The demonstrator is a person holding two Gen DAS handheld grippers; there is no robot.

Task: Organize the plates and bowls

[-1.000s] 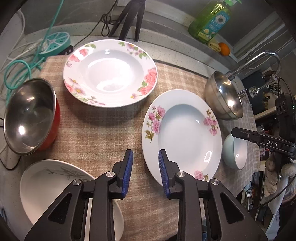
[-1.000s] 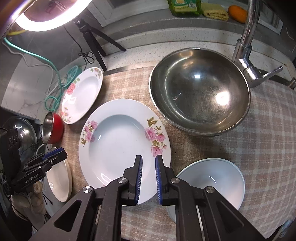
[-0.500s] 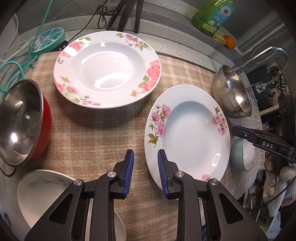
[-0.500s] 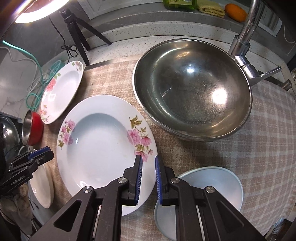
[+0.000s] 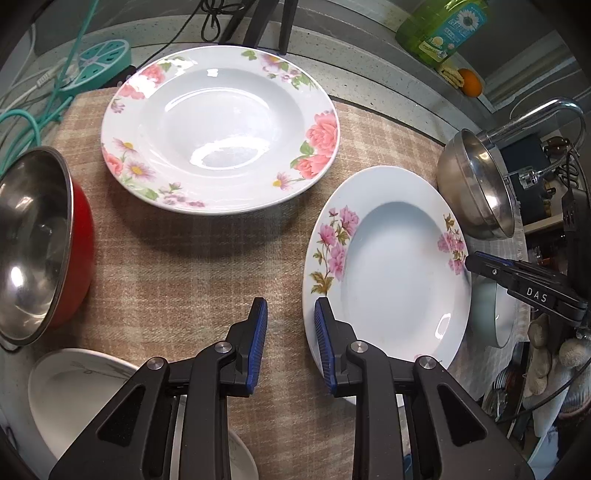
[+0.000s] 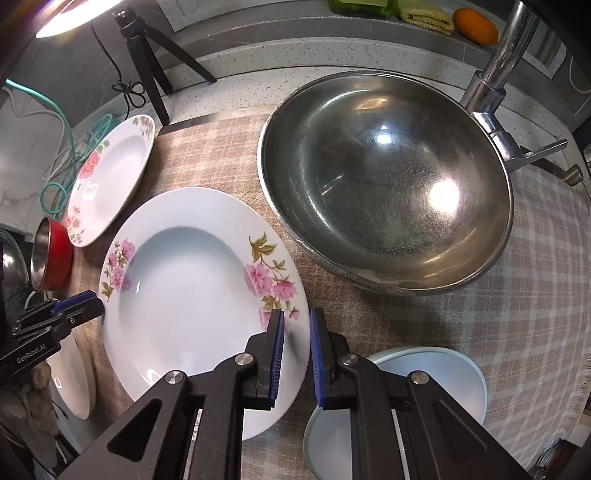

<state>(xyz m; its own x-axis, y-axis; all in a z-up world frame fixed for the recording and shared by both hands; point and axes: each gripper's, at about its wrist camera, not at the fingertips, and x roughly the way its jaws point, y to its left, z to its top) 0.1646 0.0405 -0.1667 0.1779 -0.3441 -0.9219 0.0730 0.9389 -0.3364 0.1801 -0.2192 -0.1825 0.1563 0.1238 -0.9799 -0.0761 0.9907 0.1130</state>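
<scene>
A checked cloth point(image 5: 207, 258) covers the counter and carries nearly everything. Largest on it is the steel mixing bowl point(image 6: 384, 184), far right, upright, just below the tap point(image 6: 491, 85). Next comes the pink-blossom plate point(image 6: 192, 295) in the middle of the cloth, its right rim close to the steel bowl and its near-right edge just beside a pale blue bowl point(image 6: 436, 373), which sits near right – whether plate and bowl touch I cannot tell. Far left lies the rose-pattern plate point(image 5: 218, 129), apart from the pink-blossom plate. At the left edge stands a red bowl with a steel inside point(image 5: 40, 240), and nearer, partly off the cloth, a white plate with a thin grey sprig point(image 5: 74, 395). The left gripper point(image 5: 286, 321) points down over bare cloth with its jaws apart and nothing between them, the right finger point(image 5: 325, 332) lying right at the pink-blossom plate's left rim. The right gripper point(image 6: 297, 350) – at the same plate's opposite, near-right rim – has its jaws narrowly parted, the rim edge showing in the slit between them without the pads visibly pressing on it. Smallest are the green soap bottle point(image 5: 439, 29) and an orange point(image 5: 471, 83) on the far ledge
</scene>
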